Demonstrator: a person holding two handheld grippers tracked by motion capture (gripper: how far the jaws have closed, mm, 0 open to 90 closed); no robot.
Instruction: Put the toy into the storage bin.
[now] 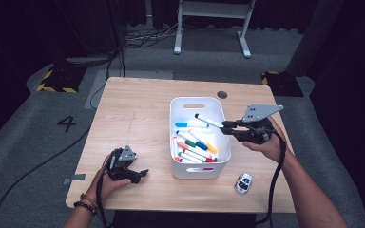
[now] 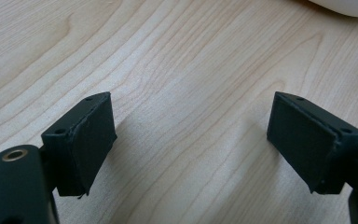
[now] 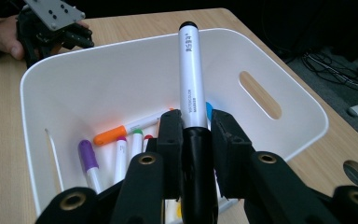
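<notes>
- The right gripper [image 1: 224,126] has its jaws closed on a black-capped white marker [image 3: 192,88], pinching it at the black cap end so that the long white barrel juts out ahead of the jaws.
- In the high view that marker [image 1: 209,120] hangs over the right half of the white bin [image 1: 197,100], clear of the pens below. By my reading it is being carried in to be dropped with the rest; the grip at one end leaves the barrel free to point down into the opening.
- The bin stands at the middle of the desk [image 1: 138,114], towards its right edge. On its floor lie the other markers [image 1: 193,145], with blue, orange, green, red and purple caps, loosely heaped at the near side.
- The left gripper [image 1: 141,173] rests near the desk's front left corner, well apart from the bin. Its jaws stand wide open on bare wood with nothing between them, which looks like a parked hand waiting its turn.
- A small toy car [image 1: 243,183] sits near the front right corner, just beside the bin and untouched.
</notes>
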